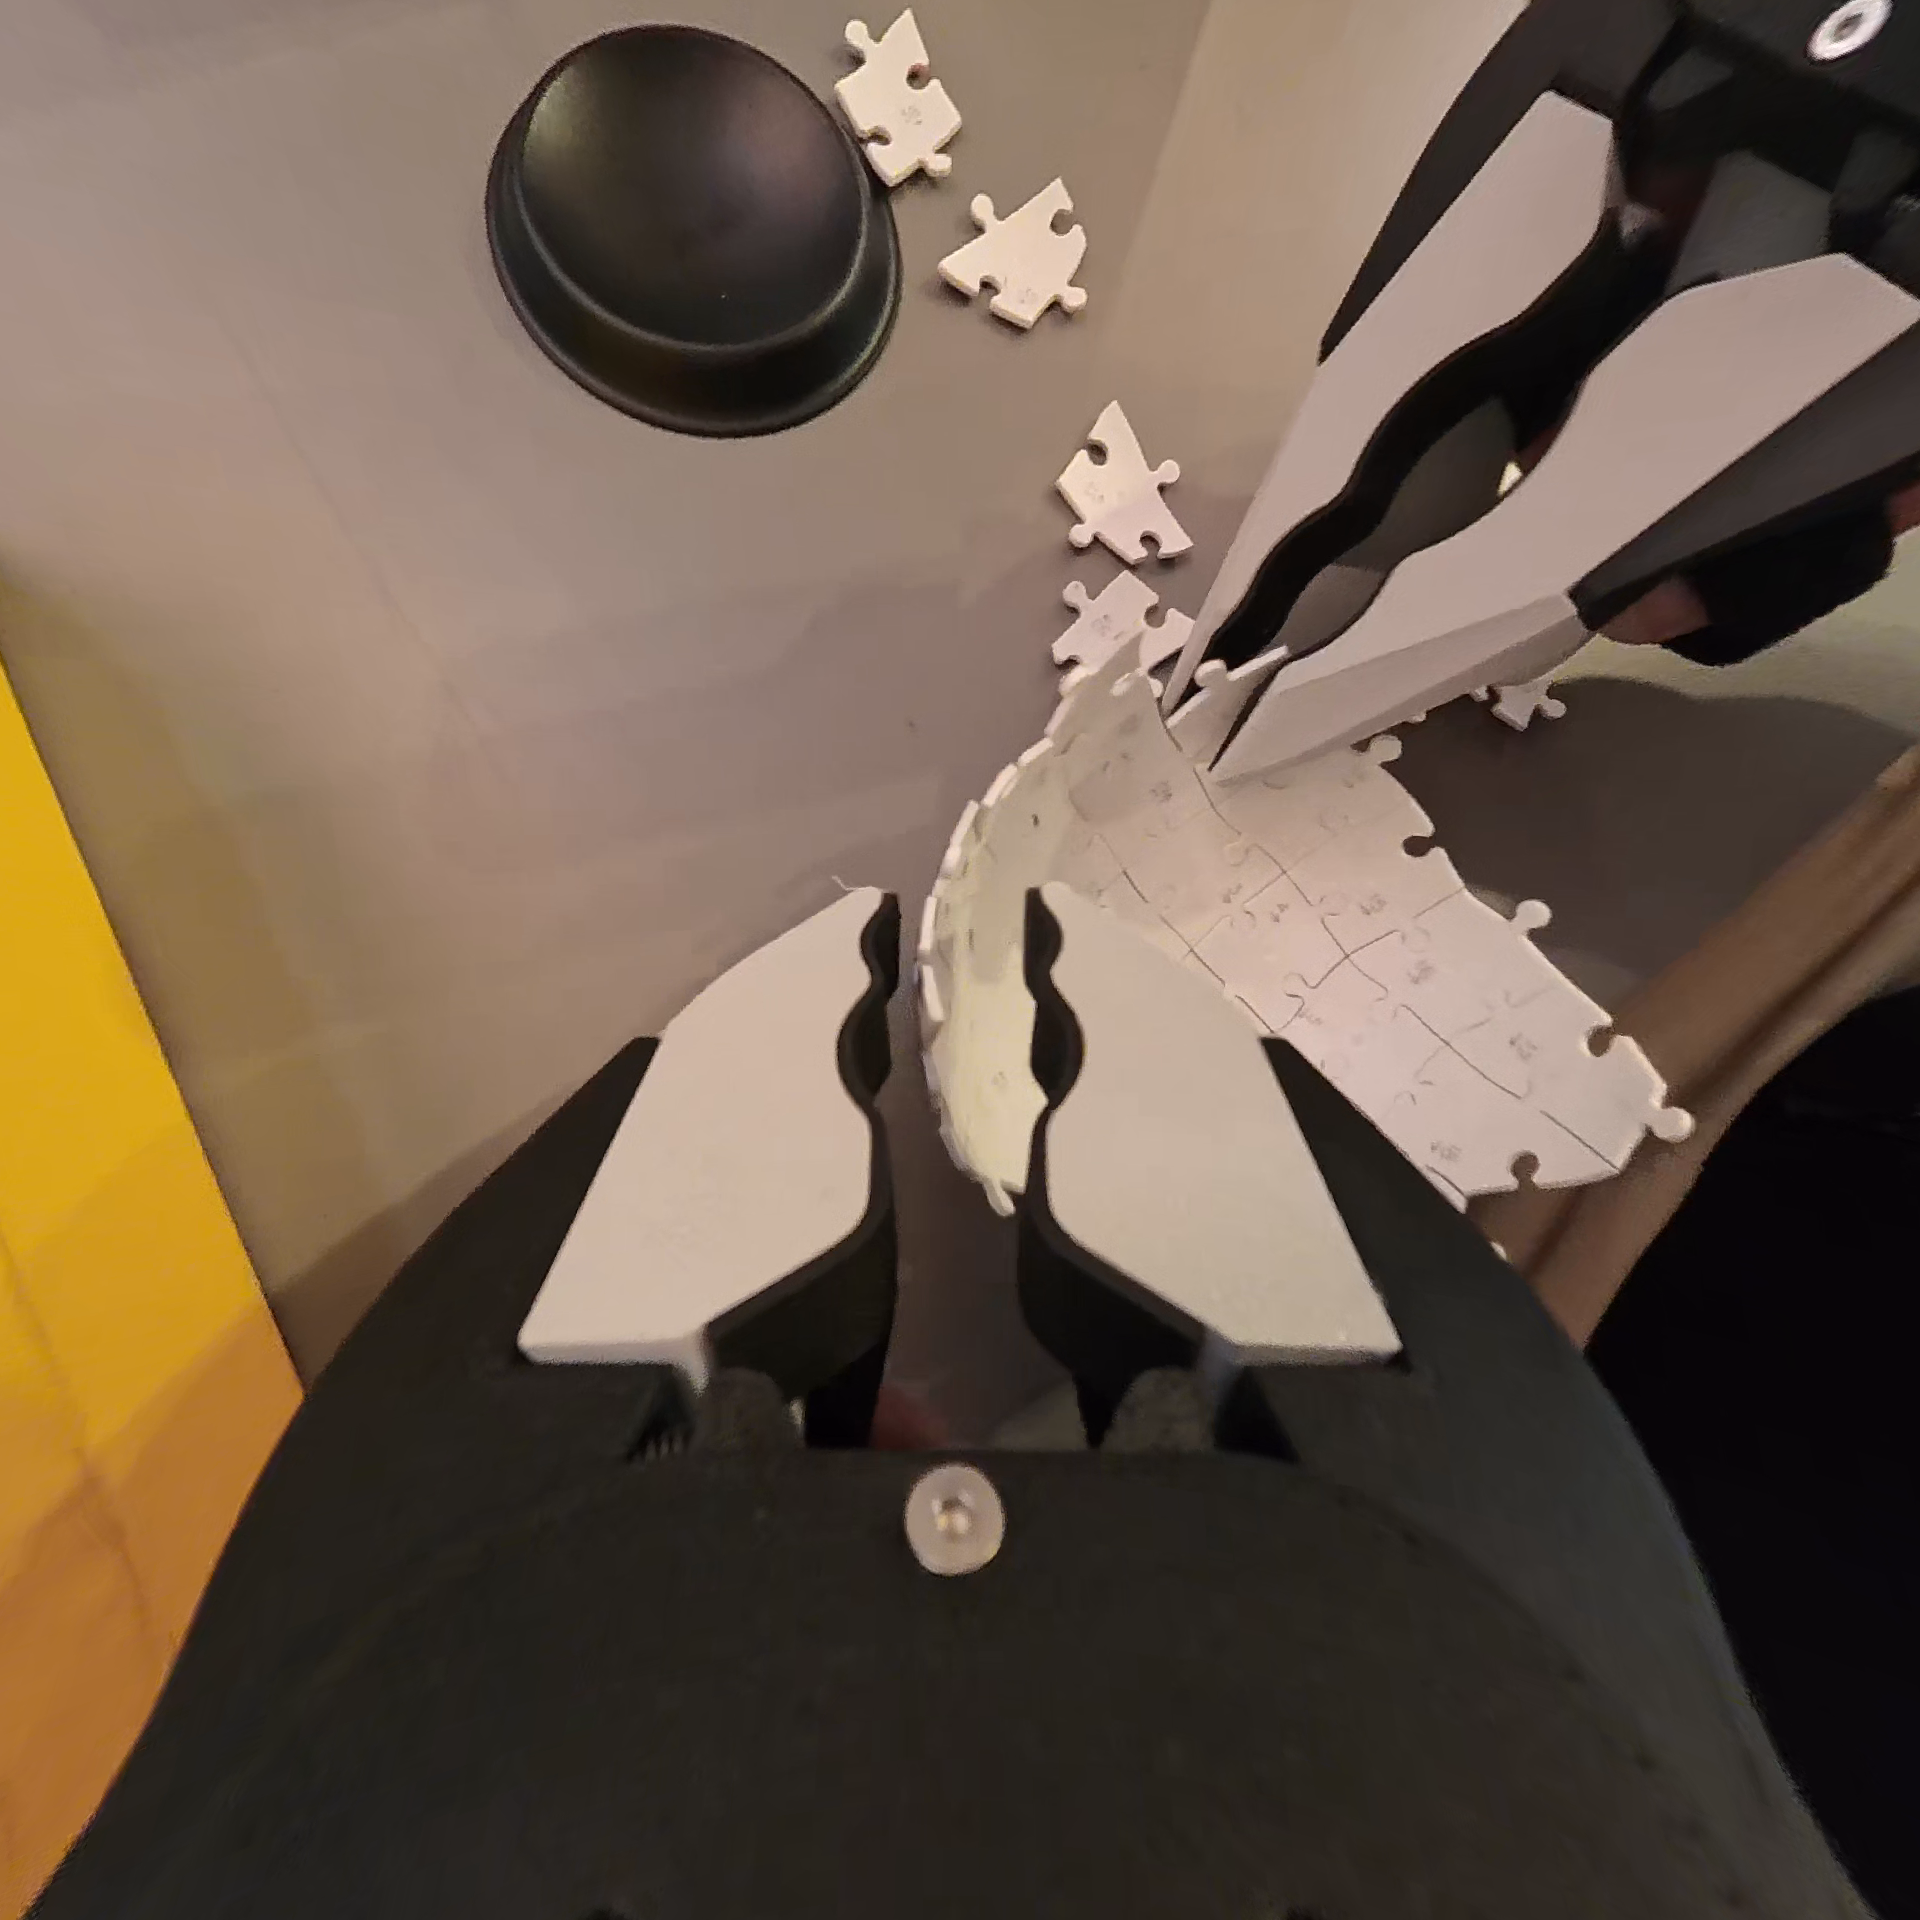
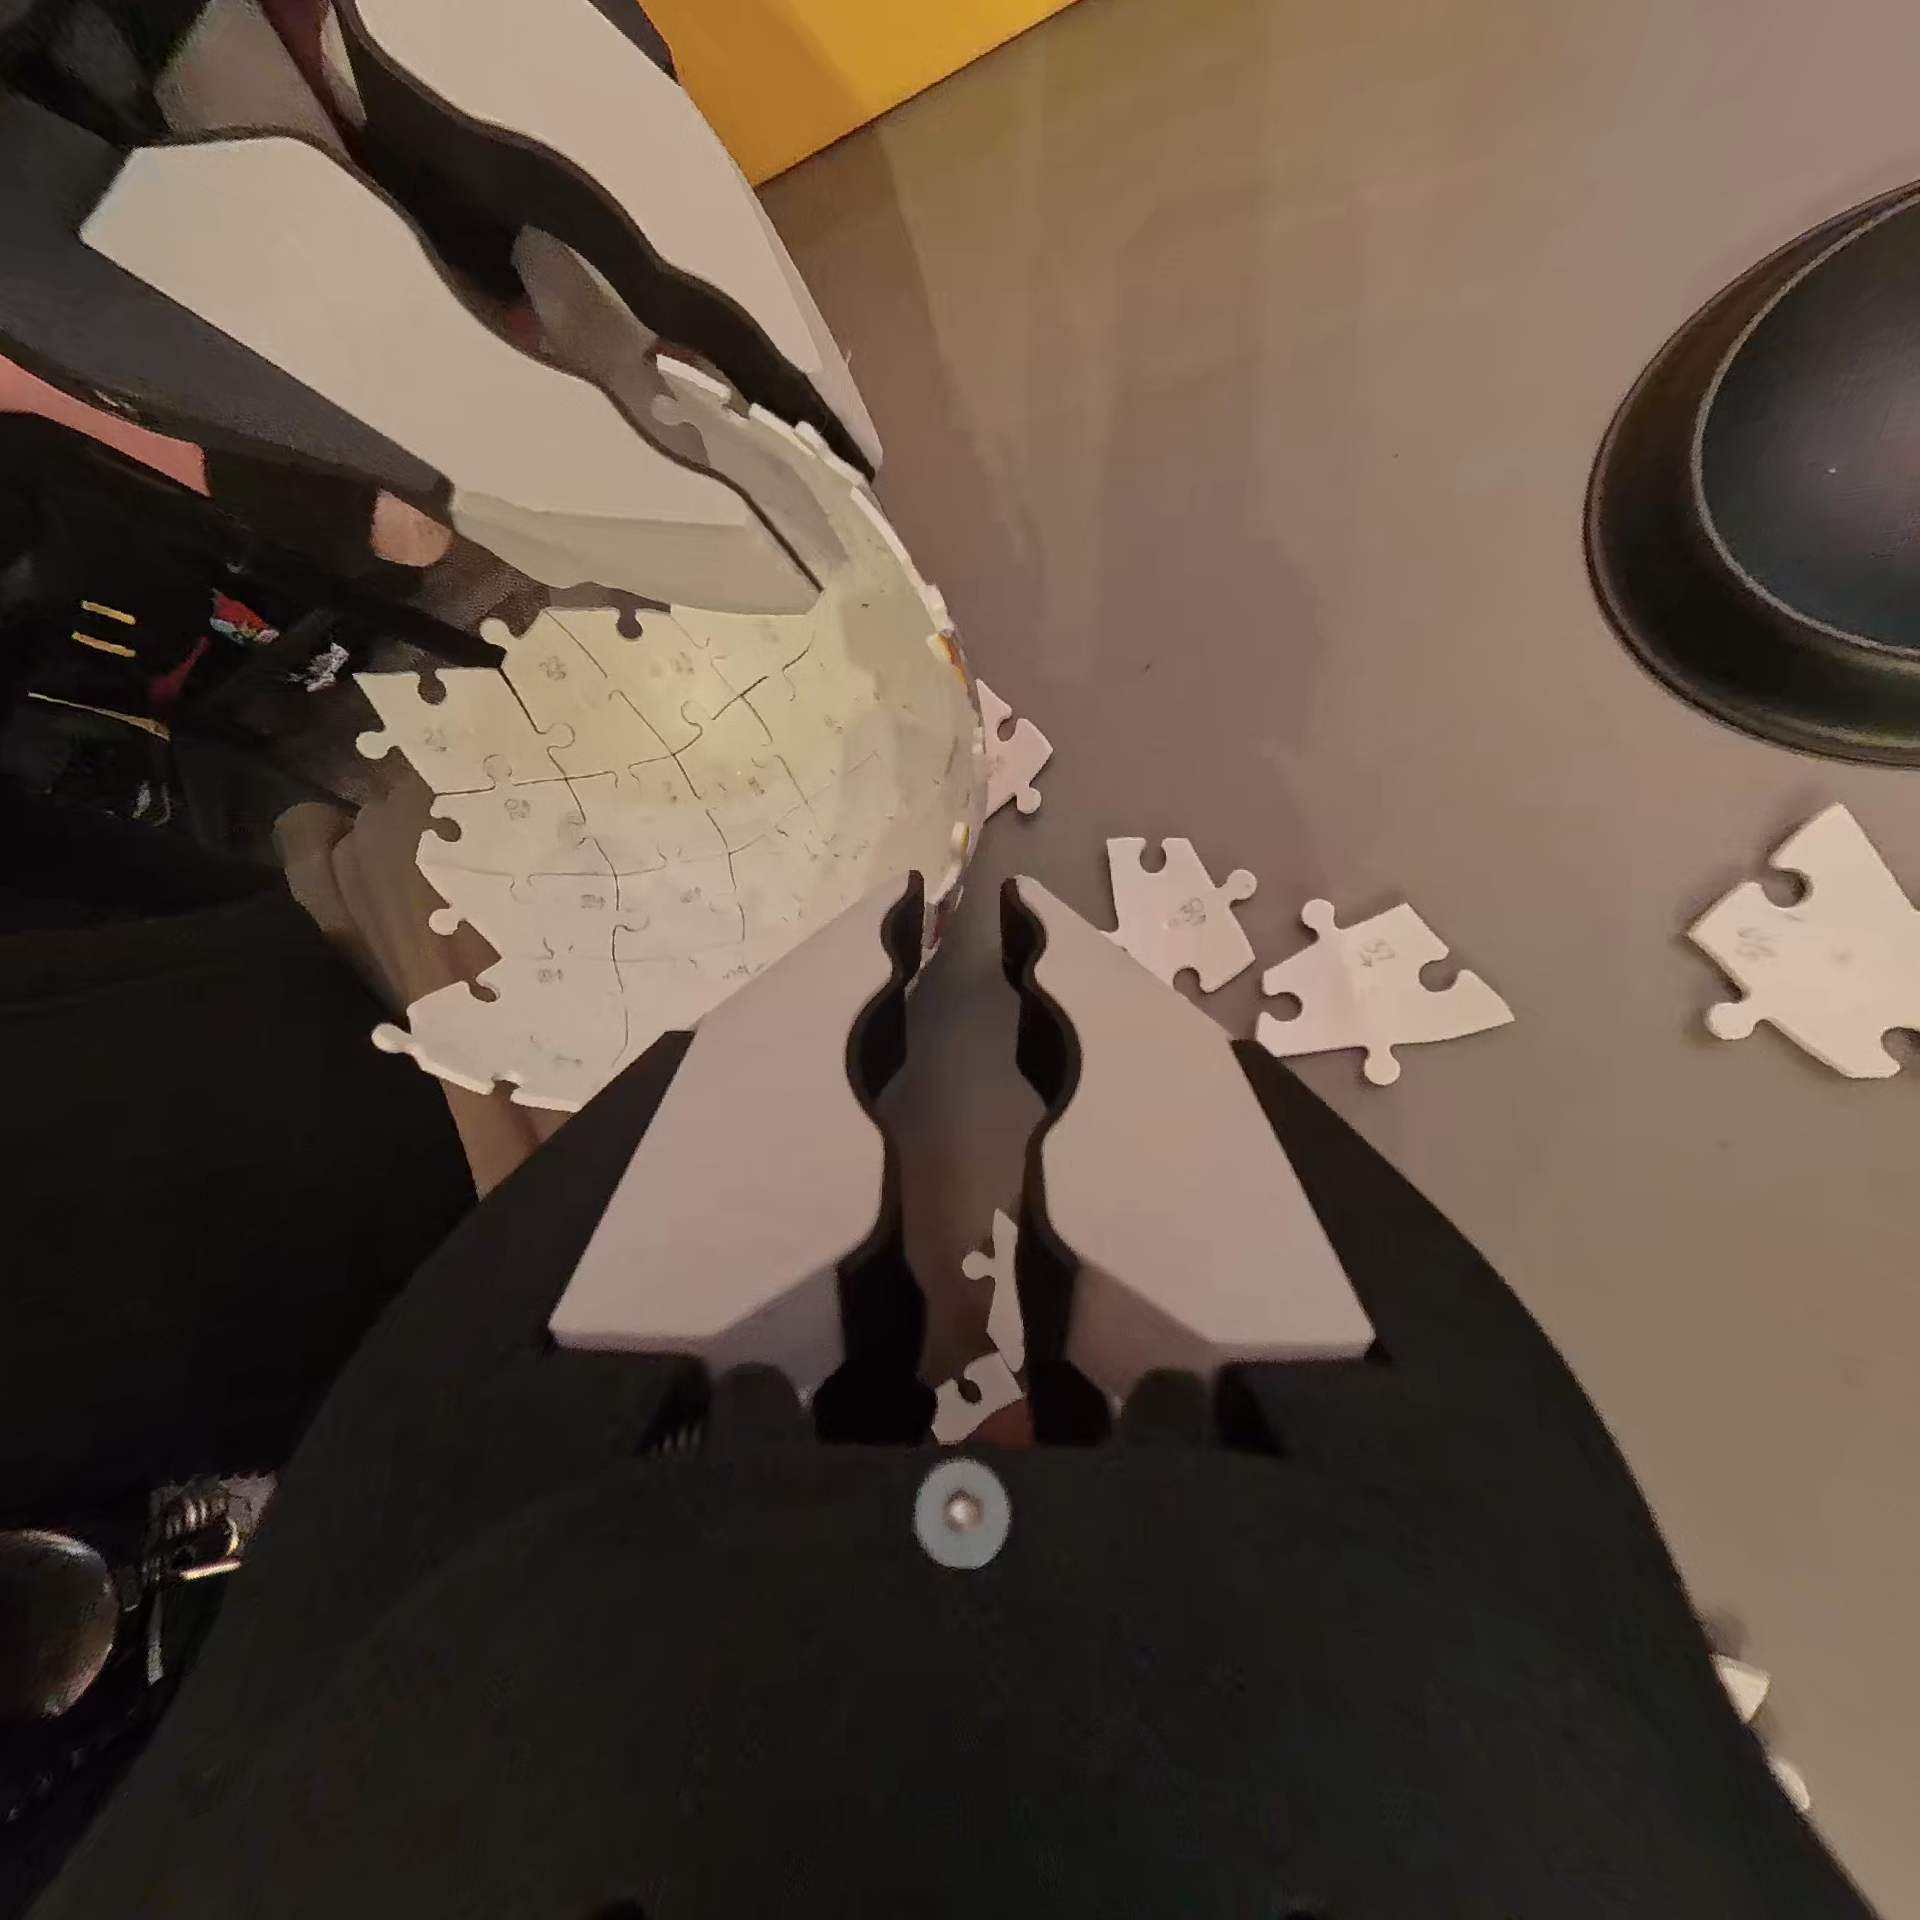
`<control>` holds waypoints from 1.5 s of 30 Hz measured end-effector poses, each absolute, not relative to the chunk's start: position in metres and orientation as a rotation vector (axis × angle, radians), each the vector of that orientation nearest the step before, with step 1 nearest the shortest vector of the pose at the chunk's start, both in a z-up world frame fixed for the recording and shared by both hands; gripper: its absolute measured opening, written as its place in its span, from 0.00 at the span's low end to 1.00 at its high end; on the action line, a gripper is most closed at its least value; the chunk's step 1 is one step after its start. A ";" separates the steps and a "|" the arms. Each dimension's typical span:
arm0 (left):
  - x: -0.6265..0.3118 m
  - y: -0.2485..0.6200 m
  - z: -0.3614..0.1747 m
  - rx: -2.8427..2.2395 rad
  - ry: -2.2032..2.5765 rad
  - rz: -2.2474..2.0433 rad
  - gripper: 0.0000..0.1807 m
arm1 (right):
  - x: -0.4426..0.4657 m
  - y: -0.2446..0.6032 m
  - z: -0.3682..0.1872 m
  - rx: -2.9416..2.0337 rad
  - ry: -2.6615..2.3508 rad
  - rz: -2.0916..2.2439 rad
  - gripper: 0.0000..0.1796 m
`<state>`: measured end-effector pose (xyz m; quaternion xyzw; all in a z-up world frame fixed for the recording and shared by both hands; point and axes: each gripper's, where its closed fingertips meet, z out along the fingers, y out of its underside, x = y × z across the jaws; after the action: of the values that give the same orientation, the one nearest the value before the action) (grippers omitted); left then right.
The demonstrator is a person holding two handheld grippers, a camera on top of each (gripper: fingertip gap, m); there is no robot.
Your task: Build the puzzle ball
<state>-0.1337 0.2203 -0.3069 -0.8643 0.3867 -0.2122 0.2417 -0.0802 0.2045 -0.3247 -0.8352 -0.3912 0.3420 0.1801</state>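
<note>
A half-built white puzzle ball shell [image 1: 1351,935] is held tilted over the grey table's near edge; it also shows in the right wrist view [image 2: 644,790]. My left gripper [image 1: 961,899] is shut on the shell's left rim, one finger inside and one outside, and it also shows in the right wrist view [image 2: 831,530]. My right gripper [image 2: 963,885] is closed to a narrow gap on a puzzle piece [image 1: 1236,675] at the shell's far rim, and it also shows in the left wrist view [image 1: 1205,740].
Loose white pieces [image 1: 1023,255] [image 1: 1122,488] [image 2: 1184,914] [image 2: 1371,987] lie on the grey table [image 1: 416,675]. A black dome stand [image 1: 691,229] [image 2: 1787,499] sits farther back. A yellow surface [image 1: 83,1039] borders the table. A person's dark clothing is close by.
</note>
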 end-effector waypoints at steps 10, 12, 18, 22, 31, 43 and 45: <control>-0.134 0.225 -0.304 -2.232 1.379 -0.472 0.26 | -0.083 0.203 -0.324 -2.326 -1.131 0.972 0.03; -0.132 0.228 -0.305 -2.208 1.462 -0.466 0.26 | -0.084 0.202 -0.323 -2.317 -1.131 0.982 0.02; -0.117 0.226 -0.309 -2.164 1.718 -0.489 0.15 | -0.085 0.200 -0.324 -2.309 -1.146 0.993 0.02; -0.110 0.223 -0.314 -2.156 1.852 -0.490 0.12 | -0.085 0.199 -0.326 -2.313 -1.142 1.007 0.02; -0.108 0.218 -0.328 -2.229 2.020 -0.496 0.04 | -0.084 0.197 -0.330 -2.322 -1.161 1.017 0.04; -0.105 0.220 -0.336 -2.272 2.129 -0.436 0.06 | -0.049 0.220 -0.306 -2.285 -1.034 1.034 0.12; -0.105 0.220 -0.337 -2.273 2.138 -0.430 0.07 | -0.043 0.226 -0.310 -2.291 -1.037 1.002 0.10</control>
<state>-0.1046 0.2199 -0.3374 -0.7216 0.6787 -0.1364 -0.0043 -0.0430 0.2257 -0.3096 -0.8265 -0.3741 0.3614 0.2154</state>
